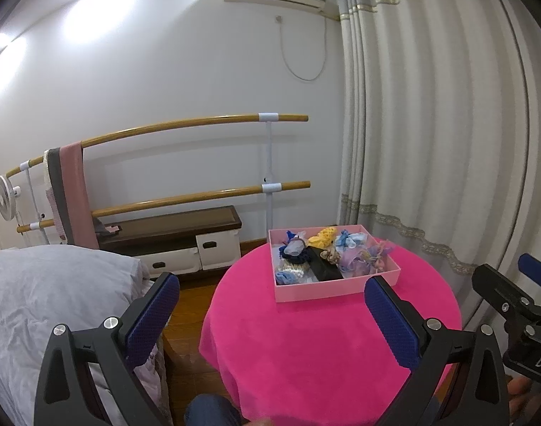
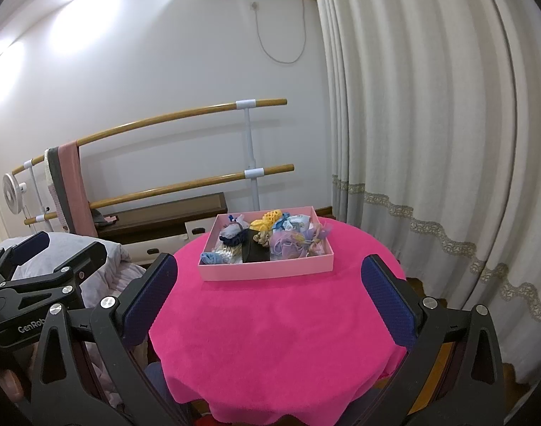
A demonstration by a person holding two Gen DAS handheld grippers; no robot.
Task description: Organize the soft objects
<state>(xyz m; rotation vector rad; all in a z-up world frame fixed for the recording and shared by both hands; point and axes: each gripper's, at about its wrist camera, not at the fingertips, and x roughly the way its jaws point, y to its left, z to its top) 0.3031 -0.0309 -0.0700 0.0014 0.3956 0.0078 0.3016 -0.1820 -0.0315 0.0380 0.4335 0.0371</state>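
Our left hand-held gripper point(image 1: 270, 305) and right hand-held gripper point(image 2: 270, 287) both hang spread wide and empty above the pink-draped counter point(image 2: 277, 337), short of the pink box point(image 2: 266, 269) near its far edge. The scrunchies point(image 2: 288, 245) heaped inside look light, squashy and prone to tangling, so we judge pinching one by its puffed rim safest.

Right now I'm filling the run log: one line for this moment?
left tongs open, empty | right tongs open, empty | pink box of soft items on pink tablecloth | untouched
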